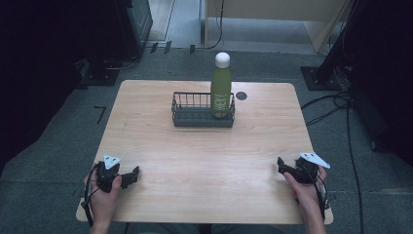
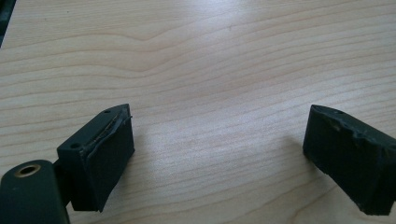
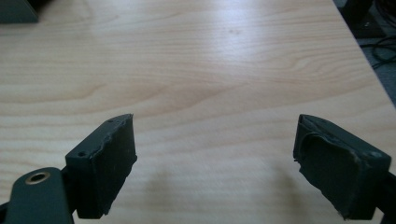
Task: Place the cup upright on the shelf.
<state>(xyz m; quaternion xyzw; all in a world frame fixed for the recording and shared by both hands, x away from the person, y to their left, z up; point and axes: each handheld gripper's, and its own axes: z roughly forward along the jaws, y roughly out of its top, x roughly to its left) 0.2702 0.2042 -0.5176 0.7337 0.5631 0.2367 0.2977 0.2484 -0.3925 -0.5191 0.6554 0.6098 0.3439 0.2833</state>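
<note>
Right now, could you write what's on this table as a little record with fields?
table: pale wood
basket: dark wire, far middle of table
bottle: green with white cap, upright in the basket's right end
left tongs: open, near left corner, holding nothing
right tongs: open, near right corner, holding nothing
floor: grey carpet with cables

Green bottle (image 1: 221, 87) white cap, upright in wire basket (image 1: 195, 116)
</note>
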